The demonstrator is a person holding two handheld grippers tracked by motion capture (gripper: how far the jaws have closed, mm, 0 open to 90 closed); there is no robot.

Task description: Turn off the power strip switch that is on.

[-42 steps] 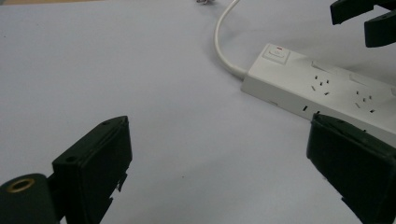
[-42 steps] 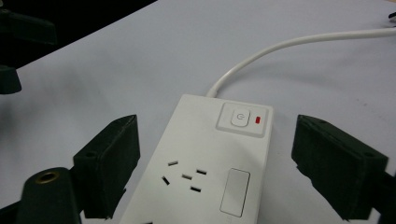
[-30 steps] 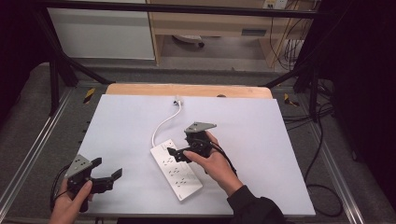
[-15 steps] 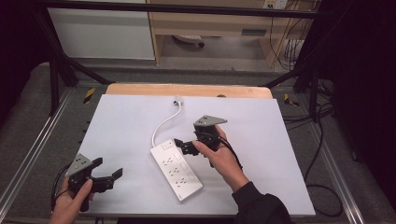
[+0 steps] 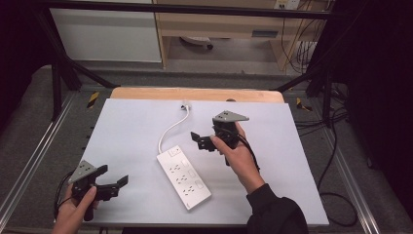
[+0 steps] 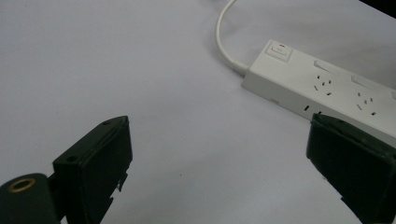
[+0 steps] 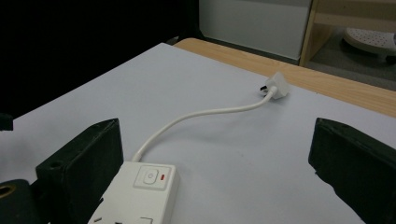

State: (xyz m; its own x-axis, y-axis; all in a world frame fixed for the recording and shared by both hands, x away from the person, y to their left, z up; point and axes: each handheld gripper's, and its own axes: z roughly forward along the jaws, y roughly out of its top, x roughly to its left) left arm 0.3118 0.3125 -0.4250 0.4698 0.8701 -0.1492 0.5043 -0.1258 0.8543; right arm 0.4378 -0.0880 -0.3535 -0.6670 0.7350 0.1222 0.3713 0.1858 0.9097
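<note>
Nearest me, the left hand-held gripper (image 5: pixel 111 184) sits low at the counter's (image 5: pixel 292 161) near-left corner, jaws wide apart and empty. Beyond it the white power strip (image 5: pixel 184 178) lies slantwise mid-counter. The right hand-held gripper (image 5: pixel 203 141), equally spread and empty, hovers just past its switch end. Its cord (image 5: pixel 171 129) curls back to the plug (image 5: pixel 185 105). Best to lower squarely over the strip's narrow body before closing. No containers here.

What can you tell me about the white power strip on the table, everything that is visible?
The power strip is a long white block, seemingly plastic, lying flat and slanted on the table. Its top has several socket groups and a switch with a small red mark at the cable end. A white cable curves to its plug, which lies loose. Nothing grips it.
</note>
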